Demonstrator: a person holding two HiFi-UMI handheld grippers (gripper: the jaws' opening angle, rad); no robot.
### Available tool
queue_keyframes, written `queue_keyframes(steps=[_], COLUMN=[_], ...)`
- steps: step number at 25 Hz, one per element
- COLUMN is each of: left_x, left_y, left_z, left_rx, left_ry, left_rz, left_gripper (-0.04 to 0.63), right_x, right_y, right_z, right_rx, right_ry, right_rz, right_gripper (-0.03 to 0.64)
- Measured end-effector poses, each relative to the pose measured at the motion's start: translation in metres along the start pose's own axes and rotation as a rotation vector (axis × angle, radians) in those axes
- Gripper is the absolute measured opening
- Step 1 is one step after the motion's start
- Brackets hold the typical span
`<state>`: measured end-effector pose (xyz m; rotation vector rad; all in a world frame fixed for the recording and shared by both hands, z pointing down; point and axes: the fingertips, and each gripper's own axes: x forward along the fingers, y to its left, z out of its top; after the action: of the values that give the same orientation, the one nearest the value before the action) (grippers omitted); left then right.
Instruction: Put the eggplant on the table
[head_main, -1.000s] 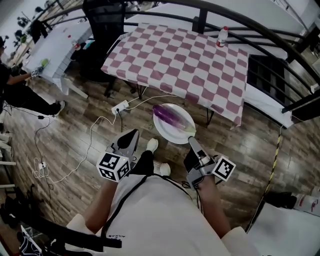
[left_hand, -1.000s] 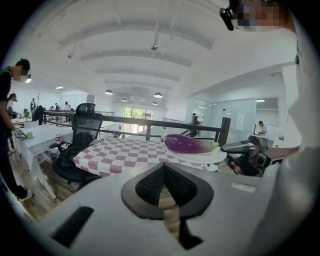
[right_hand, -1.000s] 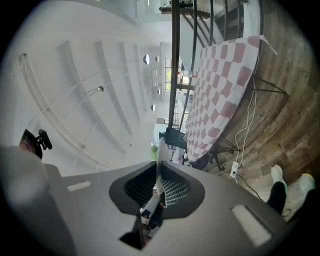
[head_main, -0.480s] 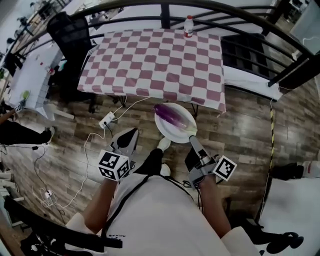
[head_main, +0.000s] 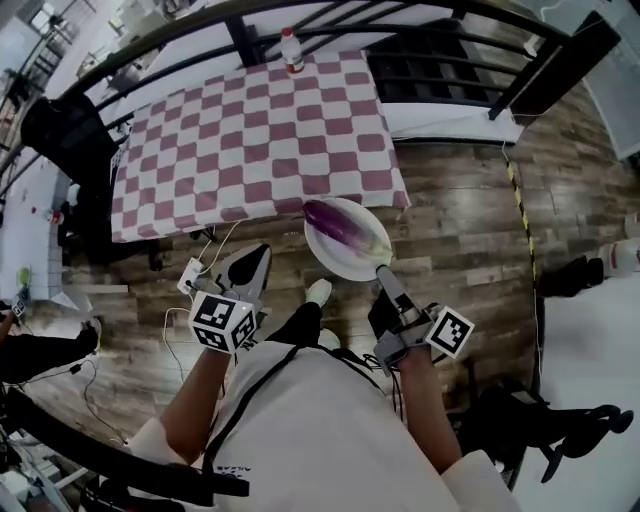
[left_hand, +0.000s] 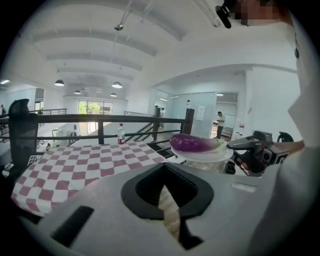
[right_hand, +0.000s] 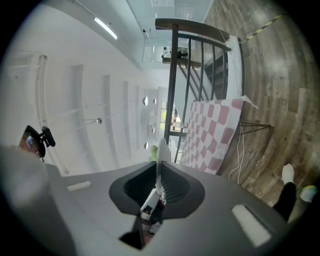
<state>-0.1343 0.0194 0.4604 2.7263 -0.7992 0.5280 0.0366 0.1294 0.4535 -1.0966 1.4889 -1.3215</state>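
1 eggplant (head_main: 338, 226) lies on 1 plate (head_main: 335, 262), over the floor, just beside the worktop (head_main: 250, 140) edge. right gripper (head_main: 383, 272) clamped on plate rim. left gripper (head_main: 255, 258) together, empty. 1 bottle (head_main: 291, 49) on worktop.

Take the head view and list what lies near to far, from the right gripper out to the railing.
right gripper, fingers shut on the plate's rim → white plate → purple eggplant lying on it → checkered table → bottle at the table's far edge → black railing
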Motion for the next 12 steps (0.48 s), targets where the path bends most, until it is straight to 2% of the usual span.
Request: queue_keyframes(steps=[4, 12], left_x=[0.047, 0.122], left_y=[0.0, 0.0], left_z=[0.021, 0.047], left_rx=[0.056, 0.088], left_ry=[0.013, 0.034], left_rz=[-0.088, -0.257], left_gripper=[-0.001, 0.0], right_x=[0.004, 0.012], right_y=[-0.002, -0.005], right_z=[0.028, 0.067], right_rx=[-0.014, -0.027], right_ry=[-0.081, -0.216], right_rz=[-0.009, -0.021], right_gripper=[0.035, 0.037])
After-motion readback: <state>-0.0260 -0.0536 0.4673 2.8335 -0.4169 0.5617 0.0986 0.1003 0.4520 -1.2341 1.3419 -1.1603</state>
